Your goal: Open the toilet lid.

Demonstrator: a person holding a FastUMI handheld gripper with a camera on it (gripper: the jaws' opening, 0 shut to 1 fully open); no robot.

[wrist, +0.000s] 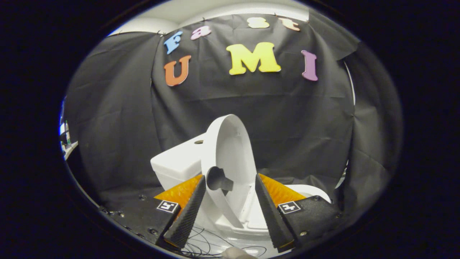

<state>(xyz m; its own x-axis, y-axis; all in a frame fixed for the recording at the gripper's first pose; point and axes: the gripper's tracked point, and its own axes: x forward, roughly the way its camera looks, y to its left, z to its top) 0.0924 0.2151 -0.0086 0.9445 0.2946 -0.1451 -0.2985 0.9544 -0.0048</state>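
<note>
Gripper view: lid [230, 151] already raised, near upright, leaning back toward tank [178, 163], edge-on between fingers. Gripper [230, 212] fingers spread wide, touching nothing, so lid looks to stand on own hinge. Seat [221, 205] seems partly lifted too, hard to tell. Bowl [312, 190] rim beyond right finger. Writing: small square tags on gripper body, not readable.

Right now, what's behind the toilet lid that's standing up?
Behind the raised lid sits the white tank, with the black cloth wall farther back. The lid covers the tank's other side. The open gripper has the lid between its fingers, not pressing.
</note>
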